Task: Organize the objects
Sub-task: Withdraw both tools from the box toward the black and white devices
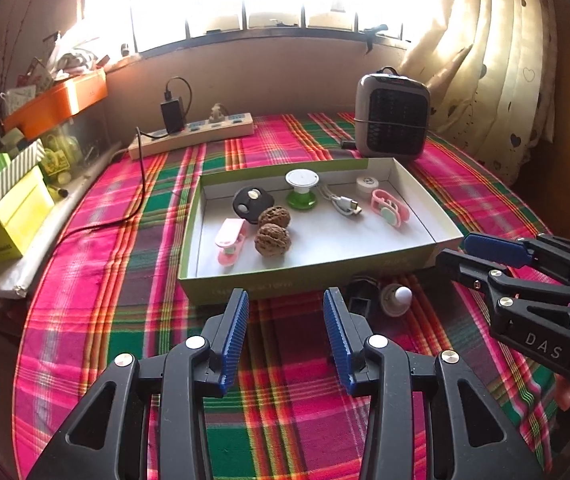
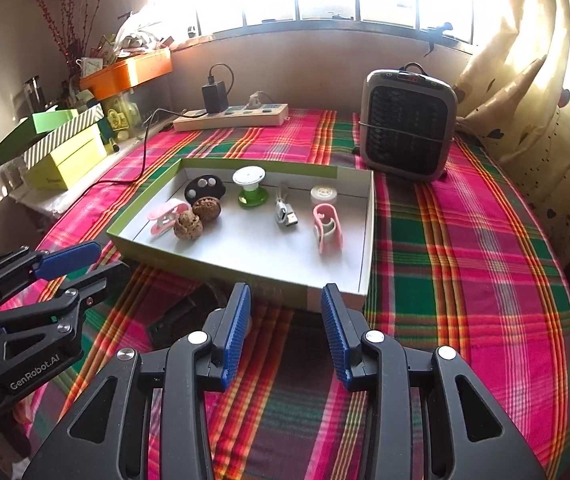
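Both grippers hover over the plaid cloth, jaws apart and empty: the left gripper and the right gripper. Just beyond them, against the box's near wall, lie a dark piece and what may be a small white-knobbed cap. The box holds two walnuts, clips and a cable. Behind stands a heater.

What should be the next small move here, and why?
Probably the right gripper should ease forward and to its left, toward the small white-tipped piece and the black piece on the cloth before the box. Both grippers are open and empty, the left gripper too, and these two seem to be the only small things outside the box.
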`<state>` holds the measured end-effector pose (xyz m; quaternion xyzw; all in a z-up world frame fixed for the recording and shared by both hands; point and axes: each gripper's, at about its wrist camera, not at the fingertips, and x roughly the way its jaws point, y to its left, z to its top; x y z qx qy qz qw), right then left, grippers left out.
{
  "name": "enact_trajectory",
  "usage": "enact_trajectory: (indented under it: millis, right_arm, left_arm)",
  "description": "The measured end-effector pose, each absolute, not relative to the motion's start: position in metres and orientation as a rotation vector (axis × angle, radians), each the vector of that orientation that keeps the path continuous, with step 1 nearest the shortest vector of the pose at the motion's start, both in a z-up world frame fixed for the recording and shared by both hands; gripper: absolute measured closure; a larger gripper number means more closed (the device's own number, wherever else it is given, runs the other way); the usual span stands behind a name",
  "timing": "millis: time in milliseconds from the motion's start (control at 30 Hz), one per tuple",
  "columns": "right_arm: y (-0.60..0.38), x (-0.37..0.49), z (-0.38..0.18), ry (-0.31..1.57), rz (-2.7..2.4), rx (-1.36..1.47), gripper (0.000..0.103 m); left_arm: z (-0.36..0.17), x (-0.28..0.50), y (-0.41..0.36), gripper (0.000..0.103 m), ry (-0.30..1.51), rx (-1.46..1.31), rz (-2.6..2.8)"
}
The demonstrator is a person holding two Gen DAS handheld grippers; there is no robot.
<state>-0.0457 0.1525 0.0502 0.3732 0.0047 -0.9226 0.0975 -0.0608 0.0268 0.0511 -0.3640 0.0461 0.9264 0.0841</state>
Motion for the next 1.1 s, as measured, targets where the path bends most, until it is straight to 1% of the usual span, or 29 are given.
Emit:
enact_trajectory:
  millis: [600, 733, 1100]
  right_arm:
    - [0.171, -0.031, 0.029, -0.018, -2.737, 1.173, 0.063]
    - [0.174, -0.028, 0.026, -0.024, -2.735, 1.187, 0.06]
    - [0.177, -0.022, 0.023, -0.024, -2.728, 1.205, 0.059]
  left_arm:
    - [0.042, -0.053, 0.042, 0.065, 0.147, -1.113, 2.716]
    - [0.039, -0.052, 0.044, 0.064, 0.145, -1.12, 2.701]
    - [0.032, -0.052, 0.044, 0.059, 0.108, -1.142, 2.643]
